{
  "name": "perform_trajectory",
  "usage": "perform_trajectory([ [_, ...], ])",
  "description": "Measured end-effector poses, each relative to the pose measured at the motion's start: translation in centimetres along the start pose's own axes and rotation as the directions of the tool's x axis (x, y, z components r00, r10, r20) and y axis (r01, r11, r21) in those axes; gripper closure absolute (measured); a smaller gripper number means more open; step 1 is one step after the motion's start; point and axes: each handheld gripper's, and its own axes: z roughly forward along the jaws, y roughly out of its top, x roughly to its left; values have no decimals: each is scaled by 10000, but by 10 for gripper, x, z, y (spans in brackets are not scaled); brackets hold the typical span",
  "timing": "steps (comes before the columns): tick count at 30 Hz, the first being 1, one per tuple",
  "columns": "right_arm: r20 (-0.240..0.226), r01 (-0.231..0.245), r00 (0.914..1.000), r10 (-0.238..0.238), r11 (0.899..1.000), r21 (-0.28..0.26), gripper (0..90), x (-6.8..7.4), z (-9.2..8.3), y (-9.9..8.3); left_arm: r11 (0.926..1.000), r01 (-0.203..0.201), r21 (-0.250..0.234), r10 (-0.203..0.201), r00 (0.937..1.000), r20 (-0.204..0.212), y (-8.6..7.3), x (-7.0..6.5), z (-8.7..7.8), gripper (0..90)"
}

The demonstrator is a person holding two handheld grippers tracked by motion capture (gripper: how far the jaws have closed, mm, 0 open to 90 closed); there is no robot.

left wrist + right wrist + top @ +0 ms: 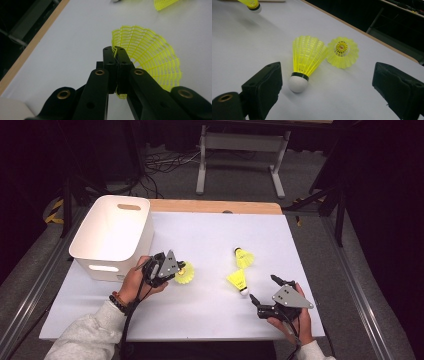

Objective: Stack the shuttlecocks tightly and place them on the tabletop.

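My left gripper (176, 268) (115, 51) is shut on the mesh skirt rim of a yellow shuttlecock (184, 274) (152, 58), beside the white bin (112, 232). That shuttlecock (252, 3) hangs slightly above the white sheet, cork down. Two more yellow shuttlecocks are at the right. One lies on its side (238, 281) (308, 56) with its white cork toward my right gripper. The other (243, 257) (342, 52) rests on its skirt just behind. My right gripper (263, 288) (329, 73) is open, its jaws wide apart on either side of the lying one without touching it.
The white bin has a handle slot and stands at the table's left rear, close to my left hand. A wooden table edge (215, 206) runs along the back. A metal stand (240, 150) and cables are on the floor beyond.
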Motion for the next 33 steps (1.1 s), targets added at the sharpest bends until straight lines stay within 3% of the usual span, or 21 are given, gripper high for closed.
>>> perform_trajectory([
  [2, -34, 9, 10000, -9, 10000, 28, 98, 0, 0, 0, 9984, 240, 522, -229, 9995, -215, -1, 4, -1, 891],
  [5, -58, 19, 10000, -19, 10000, 65, 98, 0, 1, 0, 9961, 451, 752, -418, 9981, -454, -1, 7, 0, 890],
  [10, -132, 43, 9999, -40, 9998, 180, 100, 1, 3, -1, 9884, 699, 1348, -644, 9969, -448, 2, 10, 13, 886],
  [15, -168, 18, 9999, -14, 9997, 252, 101, 1, 4, -1, 9875, 845, 1330, -806, 9961, -346, 10, 19, 26, 871],
  [25, -221, -45, 9997, 50, 9997, 236, 102, 0, 3, -3, 9877, 1070, 1140, -1055, 9942, -192, 26, 20, 52, 792],
  [29, -226, -50, 9997, 56, 9997, 230, 103, -1, 3, -3, 9875, 1156, 1071, -1163, 9932, 8, 29, 20, 61, 793],
  [33, -239, -30, 9997, 35, 9997, 224, 103, -1, 3, -3, 9881, 1041, 1130, -1049, 9945, 6, 31, 18, 65, 873],
])
